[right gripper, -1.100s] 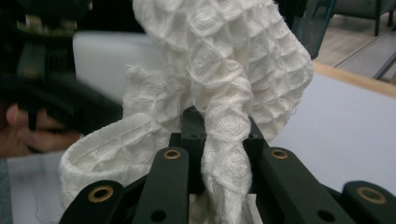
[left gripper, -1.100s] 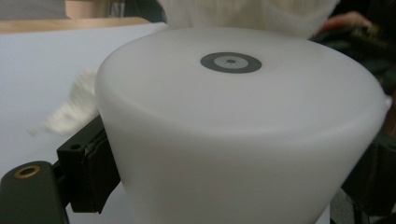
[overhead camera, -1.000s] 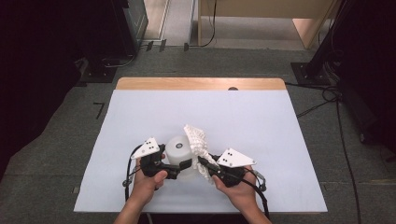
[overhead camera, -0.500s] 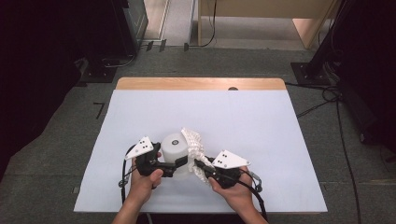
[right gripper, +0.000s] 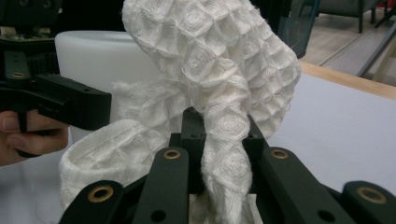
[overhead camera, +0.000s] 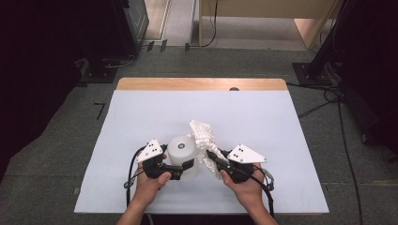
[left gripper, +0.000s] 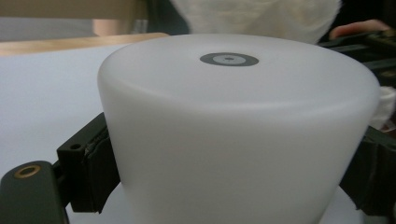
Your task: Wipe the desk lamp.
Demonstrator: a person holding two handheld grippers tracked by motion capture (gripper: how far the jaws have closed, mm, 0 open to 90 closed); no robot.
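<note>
Wiping step underway: the left gripper [overhead camera: 185, 166] clamps its fingers [left gripper: 88, 168] around the white frosted cup [overhead camera: 182, 151], upside down on the worktop [overhead camera: 263, 122]. The right gripper [overhead camera: 212, 155], nearly closed, pinches a white waffle cloth [overhead camera: 202, 136] against the cup's side. Next, I'd say: drag the cloth around the wall while the cup holds steady.

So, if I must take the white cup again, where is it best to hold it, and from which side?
Grip the cup low on its side wall, coming level from the person's side, as the left tongs do now. It stands upside down with smooth, slightly tapered walls, and the cloth drapes against its right side, so that side is probably awkward.
</note>
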